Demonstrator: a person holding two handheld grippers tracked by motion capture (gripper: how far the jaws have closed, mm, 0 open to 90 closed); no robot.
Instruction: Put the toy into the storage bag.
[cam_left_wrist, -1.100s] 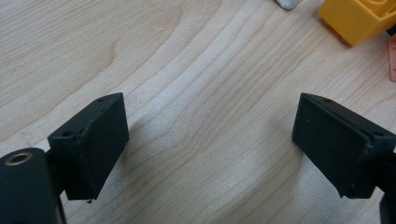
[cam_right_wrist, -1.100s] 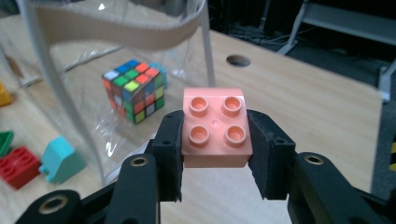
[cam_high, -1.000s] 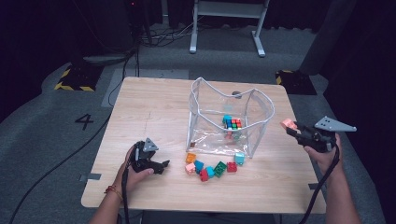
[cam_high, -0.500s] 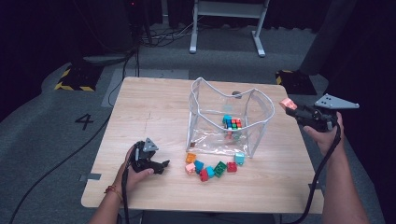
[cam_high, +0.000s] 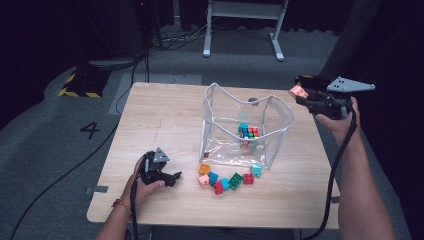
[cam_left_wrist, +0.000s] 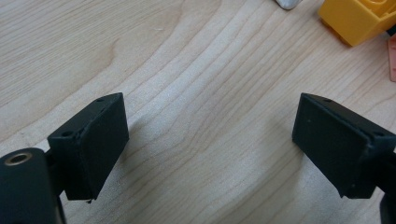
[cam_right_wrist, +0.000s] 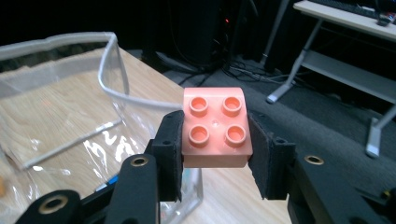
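Nearest the person, at the front left of the wooden table (cam_high: 165, 125), the left gripper (cam_high: 172, 177) rested in the left hand (cam_high: 142, 182) with its jaws spread wide and nothing between them; the left gripper view showed bare wood grain between the two black jaws and a yellow brick (cam_left_wrist: 359, 18) at the upper right edge. Just beyond it, a curved row of loose bricks (cam_high: 227, 178) in orange, pink, red, blue, green and teal lay on the table, in front of a clear plastic pouch (cam_high: 245, 127) with a white rim. The pouch stood open-topped and held a small cluster of coloured bricks (cam_high: 248, 132). Farther off and raised above the table's right edge, the right gripper (cam_high: 300, 93) was clamped on a pink four-stud brick (cam_right_wrist: 215, 126), studs facing its camera, held beside the pouch's rim and apart from it. Beyond the table lay dark carpet (cam_high: 310, 45), cables and a white metal frame (cam_high: 242, 25)
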